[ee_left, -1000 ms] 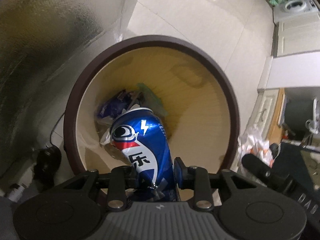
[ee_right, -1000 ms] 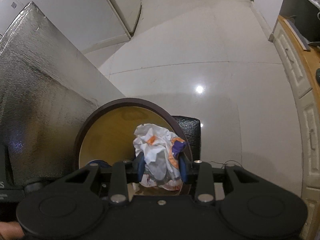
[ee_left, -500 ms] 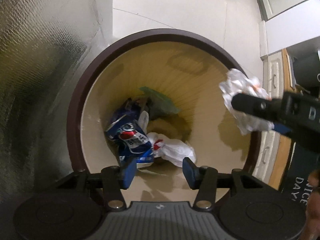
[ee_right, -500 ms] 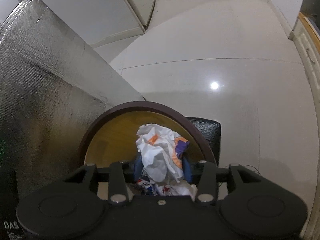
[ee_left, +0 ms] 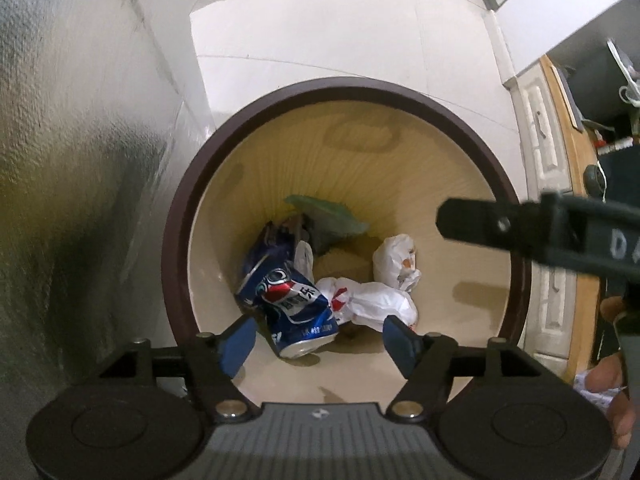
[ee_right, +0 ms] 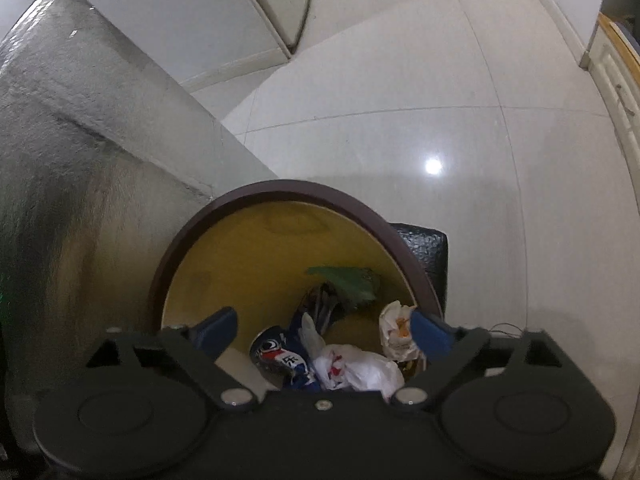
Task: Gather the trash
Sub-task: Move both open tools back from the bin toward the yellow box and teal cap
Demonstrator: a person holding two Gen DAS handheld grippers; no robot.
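Observation:
A round bin with a dark brown rim [ee_left: 280,96] and tan inside stands on the floor below both grippers. In it lie a crushed blue cola can [ee_left: 288,300], a white plastic bag [ee_left: 376,300], a crumpled white and orange paper [ee_left: 396,260] and a green wrapper [ee_left: 324,216]. My left gripper [ee_left: 320,342] points down into the bin, its jaws opening with nothing held. My right gripper [ee_right: 322,330] hangs over the bin rim [ee_right: 280,190], its jaws opening wide and empty. The paper [ee_right: 394,328] lies beneath its right finger, beside the can [ee_right: 276,354].
A silver foil-faced panel [ee_right: 80,160] stands against the bin's left side. A black box [ee_right: 428,248] sits behind the bin. White cabinet fronts [ee_left: 548,160] run along the right. Pale floor tiles [ee_right: 400,80] spread beyond. A finger of the right gripper [ee_left: 480,224] crosses over the bin's right side.
The left gripper let go of the blue can, which now lies in the bin. The right gripper released the crumpled paper, which dropped in too. Both jaws have spread wider.

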